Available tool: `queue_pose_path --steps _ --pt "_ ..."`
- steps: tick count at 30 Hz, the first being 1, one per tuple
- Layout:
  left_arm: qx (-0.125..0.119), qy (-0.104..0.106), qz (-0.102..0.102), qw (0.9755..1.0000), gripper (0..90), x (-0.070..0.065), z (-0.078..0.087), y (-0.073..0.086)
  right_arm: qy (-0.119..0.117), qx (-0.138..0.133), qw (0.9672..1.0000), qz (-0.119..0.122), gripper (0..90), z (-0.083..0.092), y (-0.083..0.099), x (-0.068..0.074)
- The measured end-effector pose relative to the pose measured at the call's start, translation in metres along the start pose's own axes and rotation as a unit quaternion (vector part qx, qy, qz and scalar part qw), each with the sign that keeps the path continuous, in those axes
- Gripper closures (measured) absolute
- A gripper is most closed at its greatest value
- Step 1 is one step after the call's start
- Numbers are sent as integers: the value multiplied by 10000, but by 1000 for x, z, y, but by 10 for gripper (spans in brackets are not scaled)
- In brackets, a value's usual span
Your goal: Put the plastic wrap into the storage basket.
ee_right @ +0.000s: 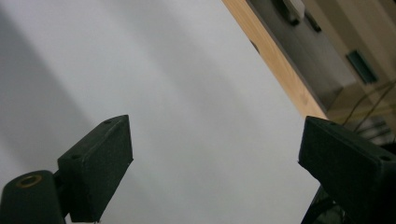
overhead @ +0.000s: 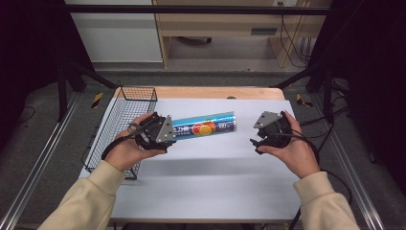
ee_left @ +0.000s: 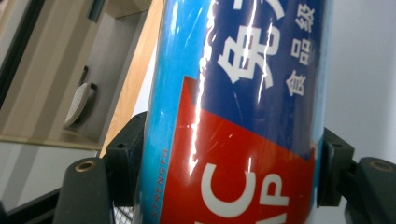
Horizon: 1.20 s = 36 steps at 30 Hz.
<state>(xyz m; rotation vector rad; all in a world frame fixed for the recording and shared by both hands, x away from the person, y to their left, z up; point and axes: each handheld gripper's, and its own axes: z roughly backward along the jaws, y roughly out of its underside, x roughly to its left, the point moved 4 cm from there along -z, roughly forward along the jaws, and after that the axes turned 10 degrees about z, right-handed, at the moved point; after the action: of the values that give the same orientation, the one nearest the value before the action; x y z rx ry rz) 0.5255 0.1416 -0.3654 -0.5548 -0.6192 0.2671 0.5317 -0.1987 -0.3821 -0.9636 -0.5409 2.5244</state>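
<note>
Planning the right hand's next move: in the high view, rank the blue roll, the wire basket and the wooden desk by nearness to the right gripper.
From the right gripper:
1. Blue roll, just to its left, held by the left gripper.
2. Wire basket, at the table's left edge.
3. Wooden desk, beyond the table.

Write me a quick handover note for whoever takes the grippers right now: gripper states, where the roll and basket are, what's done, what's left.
Left gripper: shut on one end of the blue roll, pads pressing both sides in the left gripper view.
Right gripper: open, nothing between its jaws, apart from the roll's free end.
Roll lies sideways over the white mat; wire basket sits at the table's left edge.
Done: roll gripped.
Left: probably move it into the basket.
</note>
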Motion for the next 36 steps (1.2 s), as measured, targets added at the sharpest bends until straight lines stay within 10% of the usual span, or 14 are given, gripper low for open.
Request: queue_pose_path --steps 7,13,17,22,26,33,36 --pt "0 -147 305 9994 293 5 15 2 647 -325 9881 -1357 102 -14 15 13" --pt "-43 -263 588 9979 293 12 19 3 1173 -470 9675 -2189 95 -26 30 21" --pt "-21 -356 733 9967 294 16 19 3 1586 -421 9463 -2784 90 -32 43 25" --pt "78 -453 850 9953 293 19 20 5 1725 -489 9337 -3098 73 -35 54 33" --pt "92 -525 924 9943 295 22 25 5 1765 -432 9350 -3046 66 -39 56 40" --pt "120 -677 1069 9919 295 24 39 4 2048 -402 9234 -3222 57 -35 61 39" --pt "202 -739 1119 9908 295 25 44 5 2019 -364 9234 -3244 51 -36 63 40"
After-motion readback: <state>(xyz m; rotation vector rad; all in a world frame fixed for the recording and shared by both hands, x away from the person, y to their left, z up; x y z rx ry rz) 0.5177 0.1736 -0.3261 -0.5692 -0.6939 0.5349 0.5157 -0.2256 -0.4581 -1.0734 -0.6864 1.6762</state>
